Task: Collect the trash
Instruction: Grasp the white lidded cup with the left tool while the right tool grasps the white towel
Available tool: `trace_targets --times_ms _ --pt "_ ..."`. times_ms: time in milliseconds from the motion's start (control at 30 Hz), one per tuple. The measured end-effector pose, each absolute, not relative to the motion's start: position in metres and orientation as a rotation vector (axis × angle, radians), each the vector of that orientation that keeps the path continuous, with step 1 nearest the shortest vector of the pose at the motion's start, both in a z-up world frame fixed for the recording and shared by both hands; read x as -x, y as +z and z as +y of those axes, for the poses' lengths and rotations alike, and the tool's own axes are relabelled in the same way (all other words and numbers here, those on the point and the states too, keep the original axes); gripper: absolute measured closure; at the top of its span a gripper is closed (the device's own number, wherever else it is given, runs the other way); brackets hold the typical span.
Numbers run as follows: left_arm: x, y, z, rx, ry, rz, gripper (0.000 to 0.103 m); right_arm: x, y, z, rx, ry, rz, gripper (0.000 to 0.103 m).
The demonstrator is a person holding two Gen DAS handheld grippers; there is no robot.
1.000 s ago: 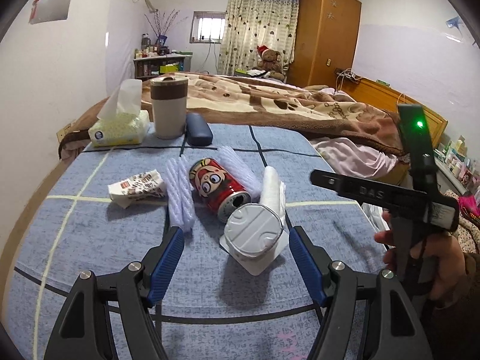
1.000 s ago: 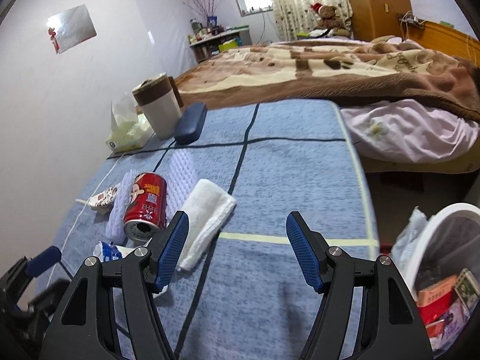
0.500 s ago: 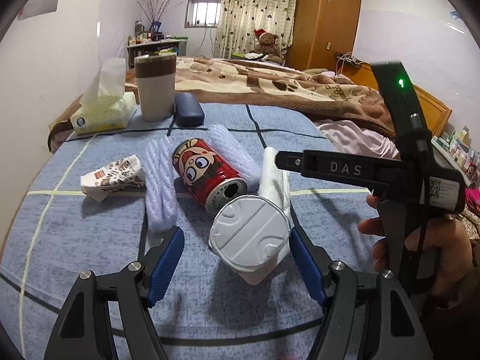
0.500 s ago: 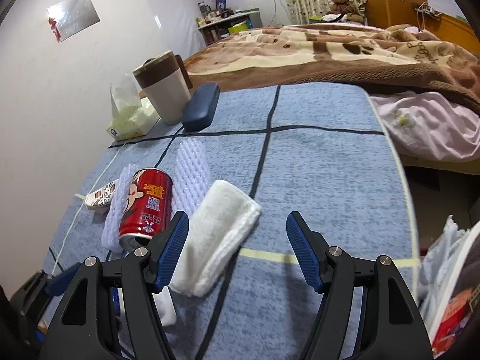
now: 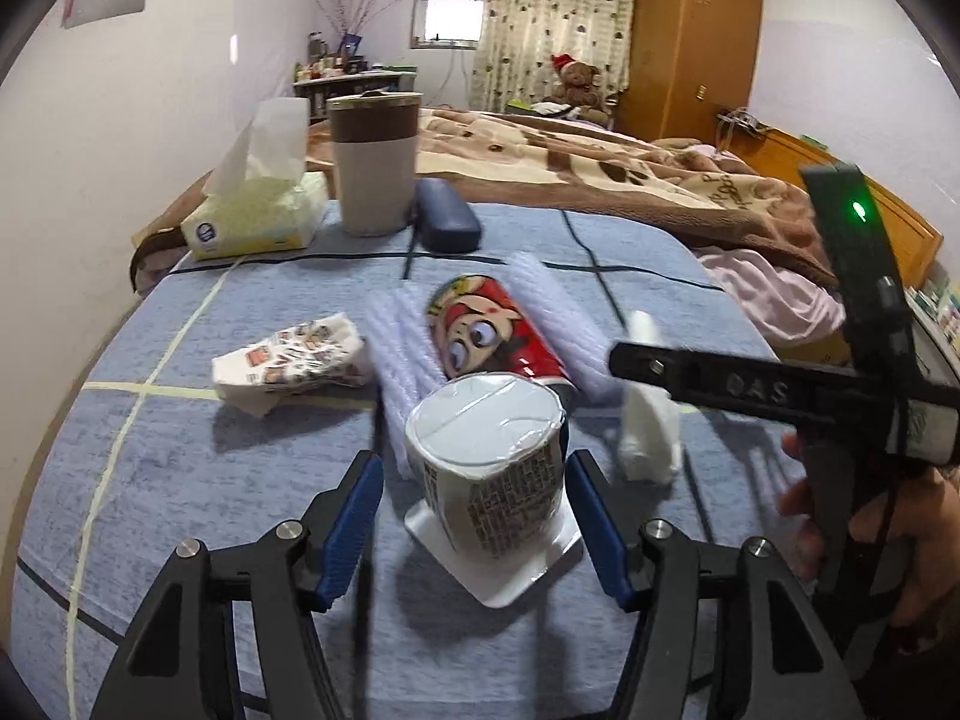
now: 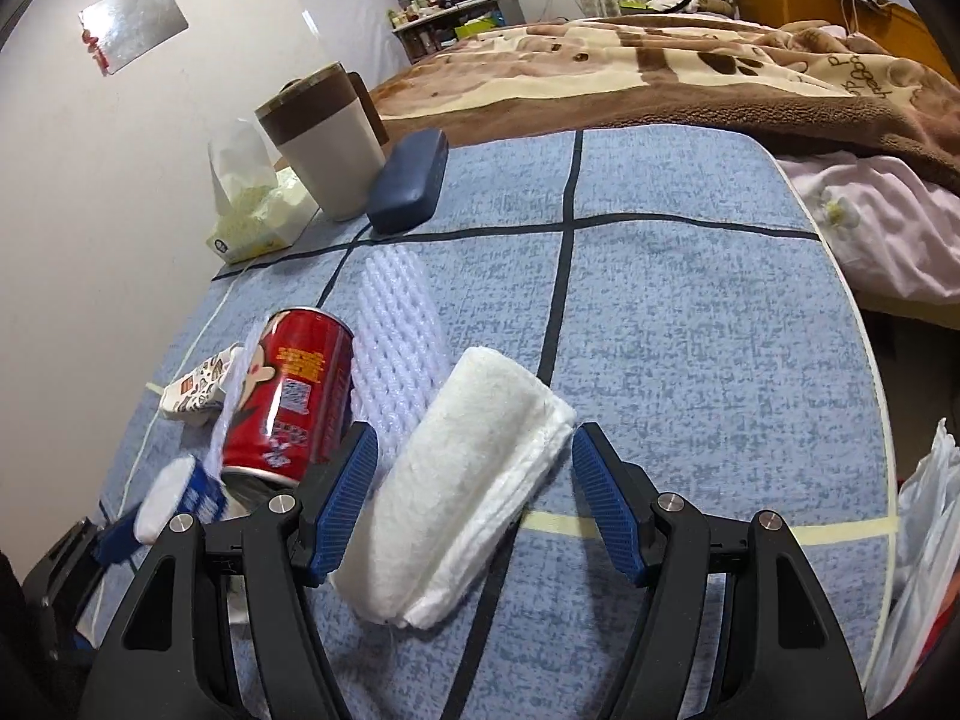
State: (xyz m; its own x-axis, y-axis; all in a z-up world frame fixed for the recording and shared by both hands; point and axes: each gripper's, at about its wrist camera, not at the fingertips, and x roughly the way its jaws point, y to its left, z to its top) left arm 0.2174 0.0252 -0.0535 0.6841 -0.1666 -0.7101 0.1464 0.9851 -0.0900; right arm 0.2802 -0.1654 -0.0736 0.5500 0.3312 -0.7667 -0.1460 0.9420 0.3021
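Right wrist: towel between jaws, table edge near

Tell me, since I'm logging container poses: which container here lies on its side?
The red cartoon can, lying between the white foam nets. The yogurt cup stands upside down, and the brown-banded tumbler stands upright.

On the table an upturned cup stands nearest, between the pads of the left tongs. Just behind it lies a can between two foam sleeves, a crumpled wrapper to their left, a folded towel to their right. At the far edge stand a tissue pack, a tumbler and a case.
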Motion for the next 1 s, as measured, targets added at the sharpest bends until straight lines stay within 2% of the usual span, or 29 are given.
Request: trace_targets --times_ms 467,700,833,1000 --pt "-0.235 -0.061 0.054 0.071 -0.103 0.816 0.039 -0.267 -0.078 -0.151 -0.136 0.277 0.963 0.035" --pt "-0.237 -0.064 0.064 0.12 -0.091 0.83 0.039 -0.26 -0.077 -0.149 -0.106 0.274 0.953 0.054" --pt "-0.235 -0.062 0.063 0.118 -0.103 0.825 0.05 -0.254 -0.076 -0.148 -0.091 0.267 0.942 0.066" --pt "-0.232 -0.062 0.061 0.107 -0.106 0.822 0.051 -0.25 -0.073 -0.147 -0.088 0.259 0.924 0.076"
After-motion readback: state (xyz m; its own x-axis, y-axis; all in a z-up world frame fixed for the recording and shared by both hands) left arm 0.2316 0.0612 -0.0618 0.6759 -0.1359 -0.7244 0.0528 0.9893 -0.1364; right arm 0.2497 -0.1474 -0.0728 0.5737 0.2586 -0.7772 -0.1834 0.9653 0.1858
